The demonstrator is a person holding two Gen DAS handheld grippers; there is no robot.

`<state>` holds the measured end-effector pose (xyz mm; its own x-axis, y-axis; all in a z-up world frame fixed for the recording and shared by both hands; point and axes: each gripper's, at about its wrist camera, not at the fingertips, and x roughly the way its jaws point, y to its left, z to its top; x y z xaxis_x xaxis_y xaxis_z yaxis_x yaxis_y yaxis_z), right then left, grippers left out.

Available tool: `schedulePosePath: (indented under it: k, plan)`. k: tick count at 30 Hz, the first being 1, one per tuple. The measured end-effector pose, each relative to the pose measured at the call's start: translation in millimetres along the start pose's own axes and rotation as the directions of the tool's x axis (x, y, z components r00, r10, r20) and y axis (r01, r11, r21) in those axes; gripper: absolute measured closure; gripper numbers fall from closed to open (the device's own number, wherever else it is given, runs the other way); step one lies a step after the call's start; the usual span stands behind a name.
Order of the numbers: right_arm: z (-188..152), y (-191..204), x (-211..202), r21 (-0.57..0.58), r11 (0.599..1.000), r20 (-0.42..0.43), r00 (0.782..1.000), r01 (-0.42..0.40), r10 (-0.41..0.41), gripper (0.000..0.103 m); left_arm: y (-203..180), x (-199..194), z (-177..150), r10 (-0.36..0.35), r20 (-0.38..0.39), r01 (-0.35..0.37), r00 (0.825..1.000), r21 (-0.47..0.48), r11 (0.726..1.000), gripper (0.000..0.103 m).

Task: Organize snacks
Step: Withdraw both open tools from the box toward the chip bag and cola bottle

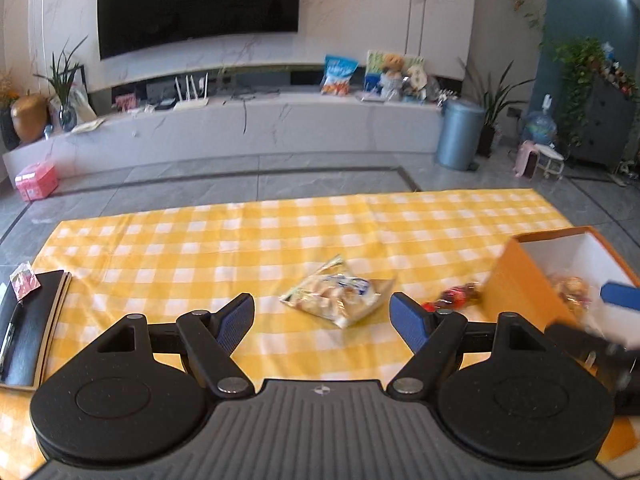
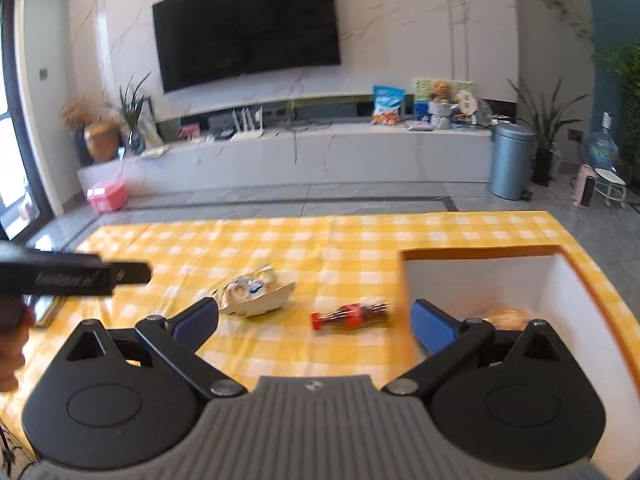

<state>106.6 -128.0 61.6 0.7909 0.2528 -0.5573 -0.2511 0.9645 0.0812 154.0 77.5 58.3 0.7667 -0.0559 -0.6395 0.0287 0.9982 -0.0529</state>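
Observation:
A pale snack bag [image 1: 339, 295] [image 2: 254, 294] lies in the middle of the yellow checked tablecloth [image 1: 224, 248] [image 2: 328, 244]. To its right lies a small cola bottle [image 2: 350, 316] [image 1: 456, 295] on its side, red cap to the left. An orange box [image 1: 520, 284] [image 2: 480, 276] with a white inside stands at the right and holds a wrapped snack [image 1: 570, 290] [image 2: 506, 317]. My left gripper [image 1: 322, 322] is open, just short of the snack bag. My right gripper [image 2: 316, 322] is open too, the bottle just beyond its fingers. Nothing sits between either pair of jaws.
A black notebook with a pen [image 1: 28, 328] lies at the table's left edge. The right gripper's blurred finger [image 1: 620, 296] hangs over the box in the left wrist view. A hand [image 2: 12, 344] holds the left tool. Beyond the table are floor and a TV bench [image 1: 240, 128].

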Motion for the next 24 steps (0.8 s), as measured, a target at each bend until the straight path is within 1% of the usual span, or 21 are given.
schedulePosePath:
  k: [2, 4, 5, 7, 9, 12, 15, 17, 21, 22, 23, 24]
  plan:
    - [-5, 16, 20, -0.066, 0.996, -0.009, 0.998, 0.061, -0.062, 0.003, 6, 15, 6, -0.03, -0.022, 0.03, 0.999, 0.015, 0.999, 0.013]
    - [-12, 29, 41, -0.116, 0.986, -0.012, 0.992, 0.12, -0.122, 0.003, 5, 31, 11, -0.109, -0.061, 0.114, 0.992, 0.091, 0.989, 0.013]
    - [-15, 34, 51, -0.116, 0.983, -0.013, 0.99, 0.14, -0.143, 0.003, 4, 38, 12, -0.143, -0.069, 0.151, 0.987, 0.138, 0.979, 0.013]
    - [-22, 36, 67, -0.08, 0.985, -0.028, 0.987, 0.155, -0.157, 0.003, -1, 52, 11, -0.166, -0.084, 0.181, 0.983, 0.217, 0.959, 0.013]
    - [-27, 34, 79, -0.025, 0.987, -0.045, 0.986, 0.159, -0.16, 0.003, -6, 67, 8, -0.164, -0.106, 0.187, 0.981, 0.278, 0.942, 0.013]
    - [-36, 30, 91, 0.028, 0.983, -0.064, 0.982, 0.179, -0.177, 0.003, -15, 89, -1, -0.157, -0.125, 0.193, 0.98, 0.372, 0.908, 0.013]
    - [-45, 29, 97, 0.039, 0.983, -0.054, 0.983, 0.178, -0.176, 0.003, -25, 110, -9, -0.154, -0.145, 0.203, 0.977, 0.444, 0.873, 0.013]
    - [-48, 32, 96, 0.038, 0.98, -0.042, 0.98, 0.197, -0.196, 0.003, -28, 127, -11, -0.159, -0.164, 0.218, 0.974, 0.47, 0.855, 0.013]
    - [-49, 34, 97, 0.071, 0.971, -0.017, 0.974, 0.226, -0.226, 0.003, -35, 153, -16, -0.131, -0.18, 0.205, 0.975, 0.491, 0.847, 0.013]
    - [-50, 33, 99, 0.084, 0.969, -0.018, 0.973, 0.23, -0.229, 0.003, -36, 161, -16, -0.111, -0.199, 0.196, 0.974, 0.487, 0.851, 0.012]
    - [-51, 32, 101, 0.104, 0.967, -0.023, 0.973, 0.231, -0.23, 0.003, -37, 170, -15, -0.074, -0.212, 0.169, 0.975, 0.477, 0.863, 0.011]
    - [-52, 31, 103, 0.129, 0.965, -0.03, 0.974, 0.228, -0.226, 0.003, -38, 176, -15, -0.04, -0.201, 0.132, 0.979, 0.467, 0.874, 0.011]
